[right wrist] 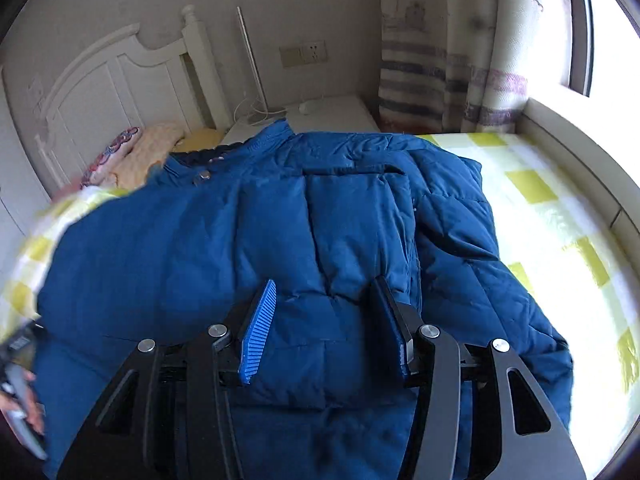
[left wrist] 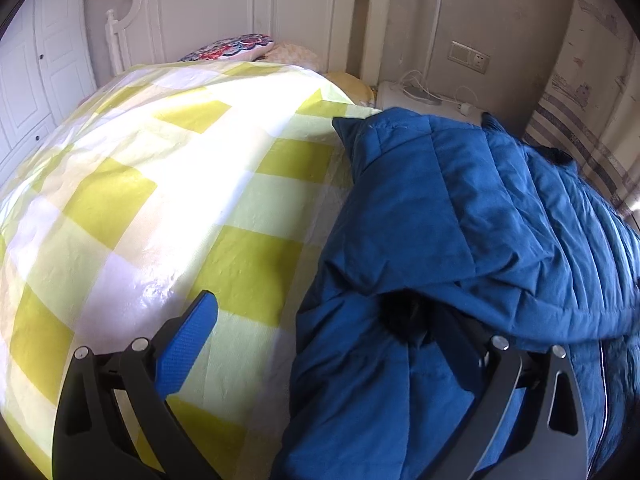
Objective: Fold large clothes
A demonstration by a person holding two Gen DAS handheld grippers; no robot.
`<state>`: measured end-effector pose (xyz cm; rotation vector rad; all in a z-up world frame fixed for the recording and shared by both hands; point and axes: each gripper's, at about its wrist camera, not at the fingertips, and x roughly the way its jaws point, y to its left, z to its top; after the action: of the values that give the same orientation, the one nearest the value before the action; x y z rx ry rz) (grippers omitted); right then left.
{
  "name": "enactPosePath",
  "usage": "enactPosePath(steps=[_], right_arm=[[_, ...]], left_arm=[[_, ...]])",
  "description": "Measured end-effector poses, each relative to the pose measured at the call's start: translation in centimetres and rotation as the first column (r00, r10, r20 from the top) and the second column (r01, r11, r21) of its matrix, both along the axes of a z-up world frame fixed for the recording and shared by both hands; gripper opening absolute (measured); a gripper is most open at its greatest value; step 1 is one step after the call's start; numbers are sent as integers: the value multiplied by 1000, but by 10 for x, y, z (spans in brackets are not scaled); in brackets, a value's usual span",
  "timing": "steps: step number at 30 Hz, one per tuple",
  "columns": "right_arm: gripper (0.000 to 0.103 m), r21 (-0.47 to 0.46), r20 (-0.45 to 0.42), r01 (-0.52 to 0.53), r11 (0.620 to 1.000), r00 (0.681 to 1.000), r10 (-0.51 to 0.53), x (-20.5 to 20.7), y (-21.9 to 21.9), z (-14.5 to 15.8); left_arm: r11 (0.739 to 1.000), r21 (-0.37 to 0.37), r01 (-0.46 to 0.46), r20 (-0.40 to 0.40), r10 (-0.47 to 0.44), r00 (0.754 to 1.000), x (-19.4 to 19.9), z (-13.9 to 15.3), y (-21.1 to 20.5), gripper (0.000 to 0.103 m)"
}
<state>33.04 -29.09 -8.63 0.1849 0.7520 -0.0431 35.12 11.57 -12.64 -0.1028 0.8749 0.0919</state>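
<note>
A: Now, starting at your left, where does the fold stand?

B: Your left gripper (left wrist: 320, 344) has its jaws wide apart. One blue pad (left wrist: 188, 344) hangs over the yellow-checked bedsheet (left wrist: 120, 200); the other finger is buried under the blue puffer jacket (left wrist: 460, 208), so you grip nothing there.

A: And the jacket itself?

B: It lies on the bed's right half, collar (right wrist: 224, 152) toward the white headboard (right wrist: 120, 80), quilted and bulky, one sleeve (right wrist: 452, 208) already laid across the body. It looks soft and springy, so folds will likely puff back up.

A: My right side?

B: Your right gripper (right wrist: 324, 328) hovers over the jacket's middle, jaws parted, nothing pinched between them. I'd judge you're between folds: next, pick the hem or far side, clamp through the thick padding, and bring it over.
</note>
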Motion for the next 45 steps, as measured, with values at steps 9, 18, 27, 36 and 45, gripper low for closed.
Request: enactPosePath(steps=[9,18,27,36,45], right_arm=[[51,-74,-7,-4,997,1000,4,0,13,-2],[52,-20,4,-9,1000,1000,10,2,9,-2],[55,-28,4,-20,999,1000,20,2,10,-1],[57,-2,10,-28,1000,1000,28,1,7,-1],[61,-2,6,-40,999,999,40,1,10,-1]], left_arm=[[979,-187,-77,435,153,887,-59,123,10,100],[980,11,201,-35,-200,979,66,21,-113,101],[975,16,220,90,-221,971,71,65,-142,101],[941,174,290,-60,-283,957,122,17,-232,101],[872,152,465,-48,-463,885,105,33,-283,101]])
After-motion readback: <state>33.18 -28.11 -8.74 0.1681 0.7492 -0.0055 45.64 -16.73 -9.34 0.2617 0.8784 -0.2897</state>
